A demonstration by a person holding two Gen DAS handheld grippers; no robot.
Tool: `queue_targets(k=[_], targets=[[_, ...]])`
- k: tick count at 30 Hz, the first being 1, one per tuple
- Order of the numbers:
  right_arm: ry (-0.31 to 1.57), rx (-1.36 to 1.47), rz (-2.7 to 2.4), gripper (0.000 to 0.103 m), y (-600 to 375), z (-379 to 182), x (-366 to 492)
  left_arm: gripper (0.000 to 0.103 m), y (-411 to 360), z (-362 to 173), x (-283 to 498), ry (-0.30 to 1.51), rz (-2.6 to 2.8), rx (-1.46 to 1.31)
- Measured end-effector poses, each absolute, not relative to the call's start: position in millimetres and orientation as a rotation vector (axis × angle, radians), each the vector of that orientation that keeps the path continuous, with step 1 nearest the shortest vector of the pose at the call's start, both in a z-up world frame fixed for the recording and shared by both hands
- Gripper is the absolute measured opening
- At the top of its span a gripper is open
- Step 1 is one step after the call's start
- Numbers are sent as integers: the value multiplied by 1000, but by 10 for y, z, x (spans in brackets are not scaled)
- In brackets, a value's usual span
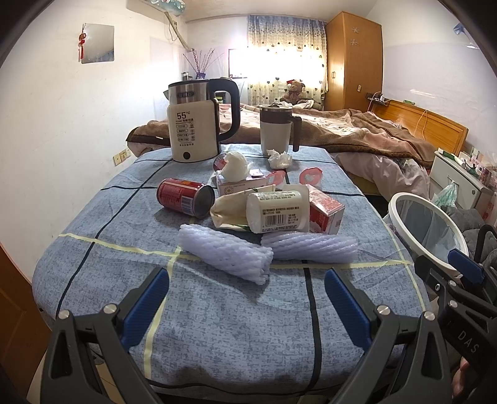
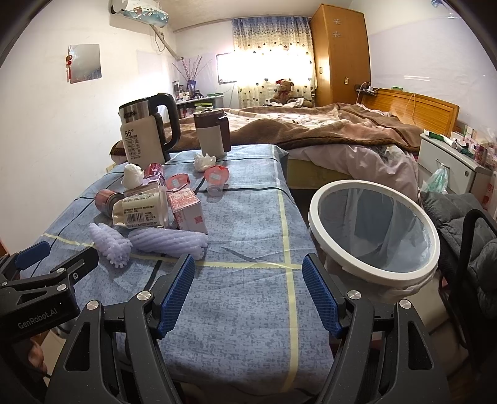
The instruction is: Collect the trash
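Nothing was yet binned: both the left gripper (image 1: 247, 298) and right gripper (image 2: 248, 289) hovered spread and empty, the white-rimmed, plastic-lined bin (image 2: 374, 272) looked bare (as far as visible), and the red can (image 1: 184, 197) and lilac foam nets (image 1: 226, 256) lay untouched.

A lived-in home bedroom: unmade bed (image 2: 326, 130) under a brown blanket (image 1: 357, 133) with a wooden headboard (image 2: 413, 107), tall wooden wardrobe (image 1: 354, 59) in the corner, heart-print curtains (image 2: 273, 52) over a bright window. Teddy bear (image 2: 284, 91) on the bed, white nightstand (image 2: 447, 161) alongside, wall-mounted air conditioner (image 2: 139, 11) above. Electric kettle (image 1: 195, 124) and lidded mug (image 1: 278, 130) on a cloth-covered table (image 2: 248, 295).
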State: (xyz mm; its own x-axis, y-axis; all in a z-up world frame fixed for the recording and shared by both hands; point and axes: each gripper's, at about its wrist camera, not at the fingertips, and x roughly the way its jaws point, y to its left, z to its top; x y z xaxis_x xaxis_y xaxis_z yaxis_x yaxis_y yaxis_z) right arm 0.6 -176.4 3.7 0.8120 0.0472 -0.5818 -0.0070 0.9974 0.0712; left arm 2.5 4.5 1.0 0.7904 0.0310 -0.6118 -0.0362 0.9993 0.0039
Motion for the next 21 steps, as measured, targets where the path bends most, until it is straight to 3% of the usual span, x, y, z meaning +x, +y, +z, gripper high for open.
queue_targets(k=[21], targets=[[628,66,27,72,-1778,38,-1,102,54,-17,41,669,38,-7]])
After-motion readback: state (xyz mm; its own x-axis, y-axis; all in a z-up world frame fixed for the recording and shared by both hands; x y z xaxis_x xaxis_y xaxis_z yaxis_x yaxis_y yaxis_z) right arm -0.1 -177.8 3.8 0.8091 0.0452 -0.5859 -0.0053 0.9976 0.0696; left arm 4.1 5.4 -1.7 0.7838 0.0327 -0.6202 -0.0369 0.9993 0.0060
